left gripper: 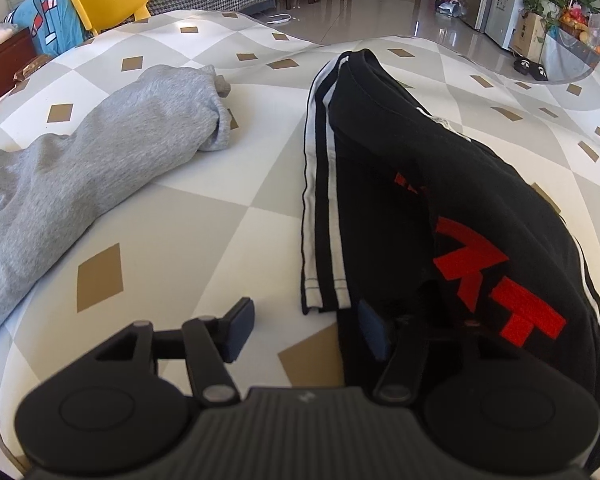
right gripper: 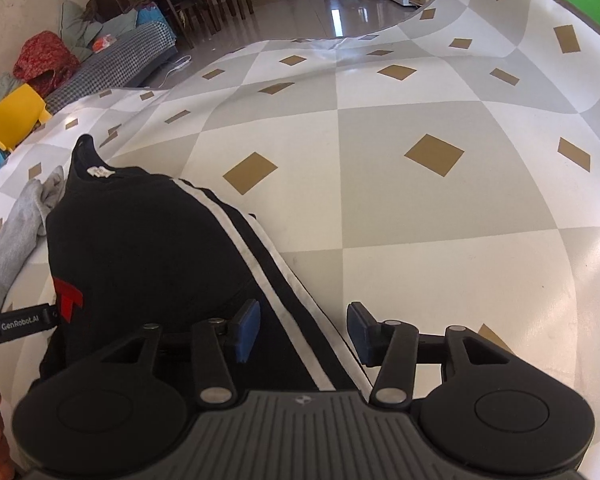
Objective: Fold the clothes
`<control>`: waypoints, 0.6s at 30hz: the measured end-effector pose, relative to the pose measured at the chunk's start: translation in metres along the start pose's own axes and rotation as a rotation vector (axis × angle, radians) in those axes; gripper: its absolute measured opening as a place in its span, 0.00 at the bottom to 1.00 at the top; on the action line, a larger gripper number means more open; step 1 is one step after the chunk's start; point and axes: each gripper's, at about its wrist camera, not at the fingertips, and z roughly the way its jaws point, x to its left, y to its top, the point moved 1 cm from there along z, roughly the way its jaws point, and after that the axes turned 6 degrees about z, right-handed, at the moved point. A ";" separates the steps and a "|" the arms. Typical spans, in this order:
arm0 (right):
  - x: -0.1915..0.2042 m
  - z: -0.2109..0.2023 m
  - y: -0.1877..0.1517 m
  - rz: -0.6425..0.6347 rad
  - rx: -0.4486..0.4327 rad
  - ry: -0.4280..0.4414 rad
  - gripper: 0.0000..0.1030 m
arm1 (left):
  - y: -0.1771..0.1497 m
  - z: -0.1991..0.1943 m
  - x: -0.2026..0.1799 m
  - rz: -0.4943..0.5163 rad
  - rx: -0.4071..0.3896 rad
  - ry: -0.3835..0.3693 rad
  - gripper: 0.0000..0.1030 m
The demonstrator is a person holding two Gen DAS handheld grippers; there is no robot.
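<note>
We see the black shirt (left gripper: 440, 200) lying folded on the checkered counter (left gripper: 204, 208) — a grey garment (left gripper: 80, 168) just beside it. Both tools gape wide, empty: the left tool (left gripper: 306, 330) at the shirt's near edge, the right tool (right gripper: 304, 330) straddling its striped sleeve (not gripping).

Black garment (left gripper: 400, 184) with white stripes, red lettering; grey sweatshirt (left gripper: 80, 168); checkered tablecloth (right gripper: 420, 208).

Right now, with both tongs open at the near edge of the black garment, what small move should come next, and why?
Probably close the right tongs on the white-striped hem of the black garment with red lettering: that edge already lies between its open fingers. The left tongs are open too, only one finger over the cloth.
</note>
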 end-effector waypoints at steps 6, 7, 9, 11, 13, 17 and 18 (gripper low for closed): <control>0.009 0.002 -0.009 -0.060 -0.019 -0.017 0.50 | 0.001 -0.004 0.004 -0.042 -0.036 -0.009 0.77; 0.011 0.002 -0.010 -0.073 -0.023 -0.023 0.50 | 0.002 -0.005 0.004 -0.046 -0.046 -0.009 0.78; 0.015 0.003 -0.012 -0.110 -0.032 -0.039 0.50 | 0.005 -0.004 0.002 -0.040 -0.057 -0.011 0.85; 0.019 0.005 -0.015 -0.143 -0.041 -0.056 0.47 | 0.005 -0.001 -0.001 -0.027 -0.056 -0.007 0.92; 0.023 0.005 -0.017 -0.163 -0.054 -0.049 0.38 | 0.004 0.003 -0.005 -0.018 -0.048 -0.007 0.95; 0.031 0.006 -0.020 -0.199 -0.071 -0.032 0.15 | 0.002 0.010 -0.006 -0.025 -0.021 -0.010 0.99; 0.032 0.006 -0.021 -0.206 -0.078 -0.038 0.12 | 0.002 0.010 -0.006 -0.027 -0.020 -0.009 1.00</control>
